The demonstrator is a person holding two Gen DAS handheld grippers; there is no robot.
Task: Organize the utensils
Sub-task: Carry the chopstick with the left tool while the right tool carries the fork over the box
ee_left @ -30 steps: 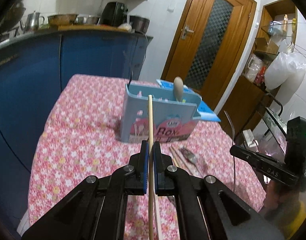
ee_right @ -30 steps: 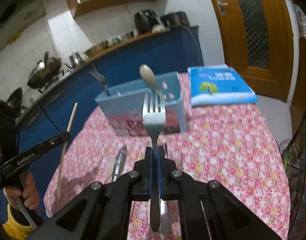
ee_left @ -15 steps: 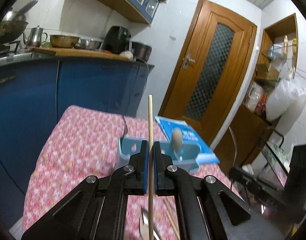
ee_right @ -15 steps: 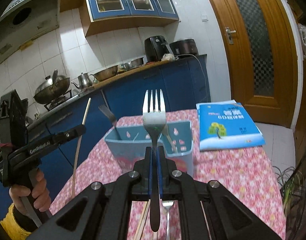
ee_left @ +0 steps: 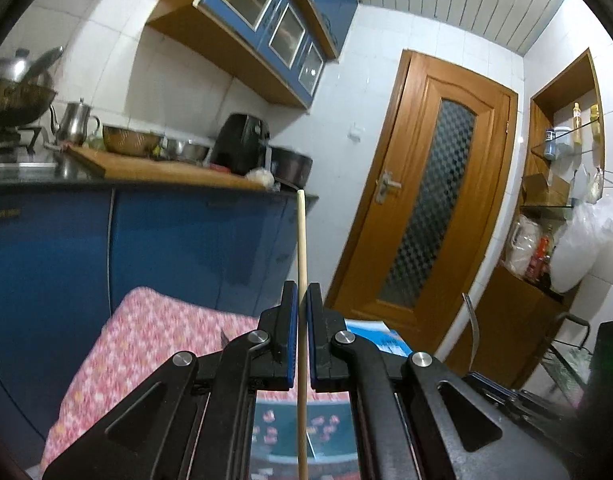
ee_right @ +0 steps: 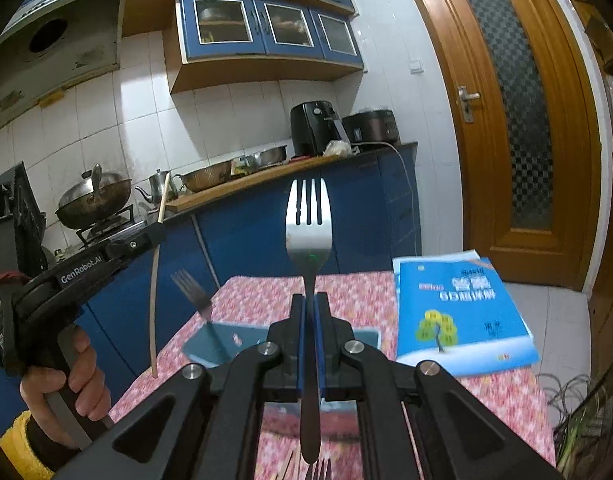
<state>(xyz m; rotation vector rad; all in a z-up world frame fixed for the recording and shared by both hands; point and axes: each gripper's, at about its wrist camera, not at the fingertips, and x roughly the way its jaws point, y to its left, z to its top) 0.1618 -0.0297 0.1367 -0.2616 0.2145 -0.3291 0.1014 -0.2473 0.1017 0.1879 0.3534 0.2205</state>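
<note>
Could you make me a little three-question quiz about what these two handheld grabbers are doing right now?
1. True or false: the left gripper holds a spoon.
2. What does the right gripper grip: A fork, B knife, C ladle?
3. What lies on the tablecloth right of the utensil box?

Key: 1 false, it is a chopstick. 2 A, a fork. 3 a blue book.

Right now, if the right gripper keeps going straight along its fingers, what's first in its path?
Likely the blue counter cabinet across the table. The right gripper, shut on a fork, aims above the utensil box and the tablecloth. Depth is unclear, so this is a guess.
</note>
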